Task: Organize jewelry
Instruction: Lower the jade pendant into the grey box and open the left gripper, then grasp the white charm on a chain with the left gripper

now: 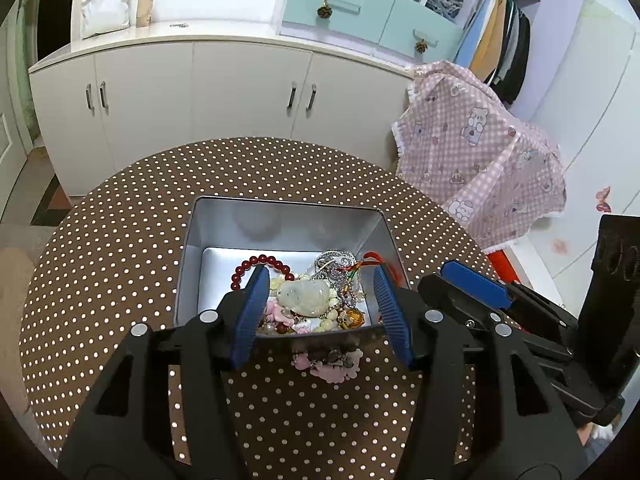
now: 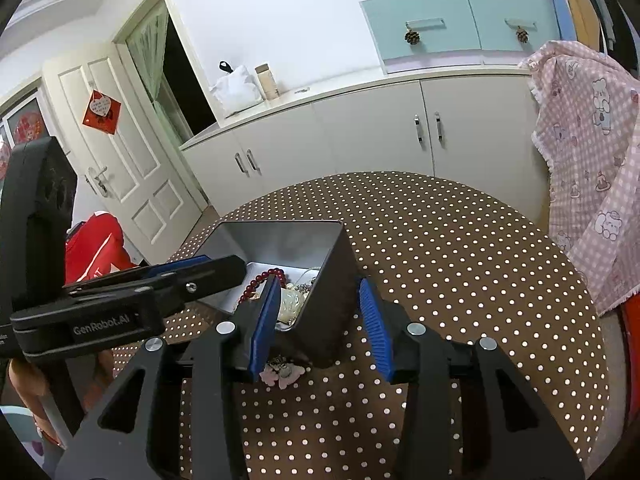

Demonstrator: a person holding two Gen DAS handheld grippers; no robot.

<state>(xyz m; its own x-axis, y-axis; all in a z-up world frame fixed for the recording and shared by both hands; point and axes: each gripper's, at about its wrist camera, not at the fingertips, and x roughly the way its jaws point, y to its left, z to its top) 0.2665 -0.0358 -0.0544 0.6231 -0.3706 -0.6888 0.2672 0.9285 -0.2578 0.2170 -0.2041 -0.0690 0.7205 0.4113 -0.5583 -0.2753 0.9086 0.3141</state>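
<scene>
An open silver tin box [image 1: 280, 224] stands on the brown polka-dot table [image 1: 112, 264]. Inside it lie a pale jade pendant [image 1: 304, 296], a red bead bracelet [image 1: 256, 263], silver chains [image 1: 336, 260] and small charms. My left gripper [image 1: 320, 276] is open, reaching over the tin's near wall with the pendant between its fingers, untouched. In front of the tin a pink charm bracelet [image 1: 328, 360] lies on the cloth. My right gripper [image 2: 320, 284] is open astride the tin's right wall [image 2: 328, 288], one finger inside and one outside. The pink charm bracelet [image 2: 280, 372] lies just under its left finger.
White cabinets [image 1: 200, 92] run behind the table. A pink checked cloth [image 1: 480, 152] hangs over something at the table's right edge. Left of the table are a red object [image 2: 92, 248] on the floor and a white door [image 2: 132, 152].
</scene>
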